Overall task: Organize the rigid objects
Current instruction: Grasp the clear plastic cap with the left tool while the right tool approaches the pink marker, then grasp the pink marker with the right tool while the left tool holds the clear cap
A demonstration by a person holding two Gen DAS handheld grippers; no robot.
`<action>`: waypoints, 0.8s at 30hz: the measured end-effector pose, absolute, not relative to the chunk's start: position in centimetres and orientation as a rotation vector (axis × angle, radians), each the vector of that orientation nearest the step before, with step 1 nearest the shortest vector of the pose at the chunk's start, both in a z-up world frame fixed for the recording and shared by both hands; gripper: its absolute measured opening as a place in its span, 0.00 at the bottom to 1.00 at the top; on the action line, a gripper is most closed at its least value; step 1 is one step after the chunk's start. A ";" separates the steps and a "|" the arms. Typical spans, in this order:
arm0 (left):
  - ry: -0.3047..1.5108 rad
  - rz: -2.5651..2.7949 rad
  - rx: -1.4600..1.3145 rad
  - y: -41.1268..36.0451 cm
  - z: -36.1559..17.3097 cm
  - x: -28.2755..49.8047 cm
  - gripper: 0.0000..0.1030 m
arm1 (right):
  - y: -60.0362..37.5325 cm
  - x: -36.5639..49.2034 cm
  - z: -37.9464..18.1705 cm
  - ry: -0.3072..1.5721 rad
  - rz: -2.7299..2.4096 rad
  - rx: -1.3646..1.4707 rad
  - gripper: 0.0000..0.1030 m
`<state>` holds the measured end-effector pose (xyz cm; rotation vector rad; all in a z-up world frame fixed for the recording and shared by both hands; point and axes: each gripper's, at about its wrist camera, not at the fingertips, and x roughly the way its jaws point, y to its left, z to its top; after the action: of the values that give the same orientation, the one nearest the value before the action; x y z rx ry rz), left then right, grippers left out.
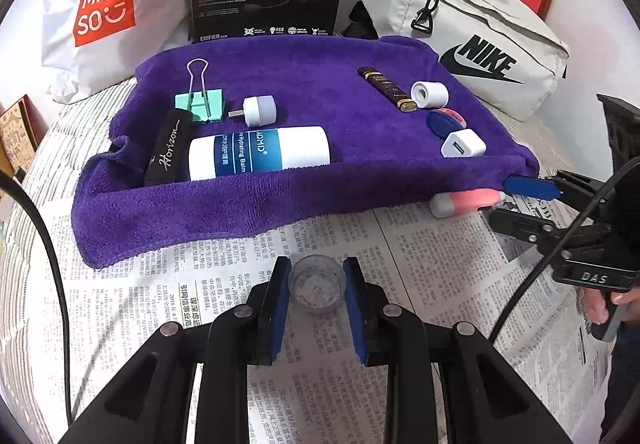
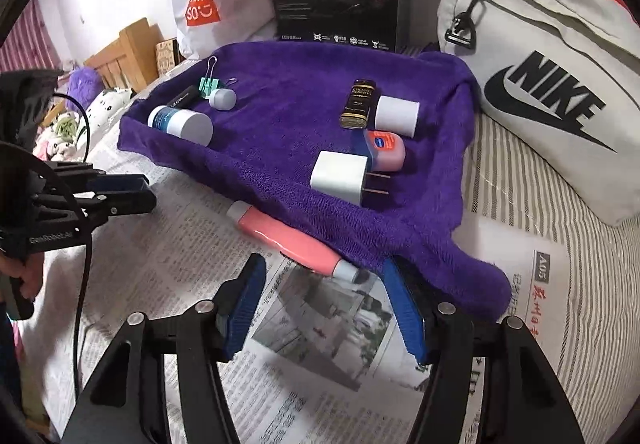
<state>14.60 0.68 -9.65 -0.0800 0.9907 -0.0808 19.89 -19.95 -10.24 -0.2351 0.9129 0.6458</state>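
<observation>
Currently, most items, including the white balm bottle (image 1: 259, 153), binder clip (image 1: 199, 100) and white charger (image 2: 340, 177), already lie on the purple towel (image 1: 320, 92). Two remain on the newspaper (image 1: 420, 244). The left tool (image 1: 317, 286) is clamped on a small clear cup (image 1: 317, 288). The right tool (image 2: 320, 296) stands partly open and empty, near the pink tube (image 2: 288, 234) at the towel's edge.

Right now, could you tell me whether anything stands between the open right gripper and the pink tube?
Nothing visible does: the right gripper is open just short of the pink tube, which lies on newspaper beside the purple towel.
</observation>
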 end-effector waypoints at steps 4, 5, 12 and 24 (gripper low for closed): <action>0.983 -0.096 -0.079 0.7 -9.7 14.6 0.25 | -19.5 19.6 -10.5 0.897 0.654 -0.264 0.55; 0.981 -0.098 -0.076 0.7 -9.7 14.6 0.25 | -19.4 19.4 -10.5 0.896 0.668 -0.271 0.47; 0.963 -0.119 -0.091 1.1 -9.7 14.4 0.25 | -18.0 17.9 -10.2 0.899 0.754 -0.330 0.27; 0.967 -0.142 -0.101 1.4 -9.6 14.4 0.25 | -14.6 18.1 -10.4 0.878 0.789 -0.427 0.22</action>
<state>14.36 1.43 -9.59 -0.1007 0.9669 -0.1417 18.13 -14.57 -10.37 -0.4273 0.8779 0.7889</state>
